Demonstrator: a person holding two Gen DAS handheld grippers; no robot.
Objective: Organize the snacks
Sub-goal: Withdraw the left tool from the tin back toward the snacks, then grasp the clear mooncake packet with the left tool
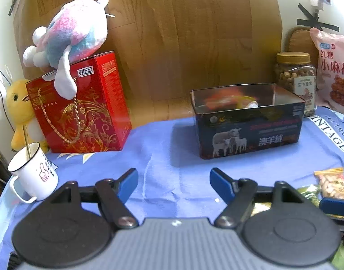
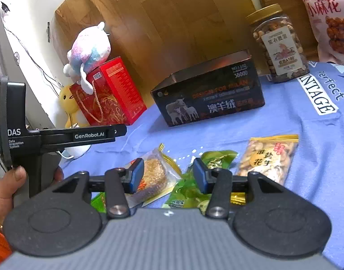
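Note:
A black open box with a sheep picture [image 1: 248, 132] stands on the blue cloth, with some snack packets inside [image 1: 230, 101]; it also shows in the right wrist view [image 2: 208, 96]. My left gripper [image 1: 173, 183] is open and empty, in front of the box. My right gripper [image 2: 168, 175] is open just above loose packets: a clear-wrapped brown cake [image 2: 154, 175], green packets [image 2: 185, 193] and a peanut bag [image 2: 266, 159]. The peanut bag also shows at the right of the left wrist view [image 1: 333, 182].
A red gift box [image 1: 82, 108] with a plush toy [image 1: 68, 38] on top stands at the left, next to a yellow duck toy [image 1: 19, 108]. A white mug [image 1: 32, 171] is at front left. A nut jar [image 1: 295, 78] and a pink snack bag [image 1: 333, 67] stand behind the box.

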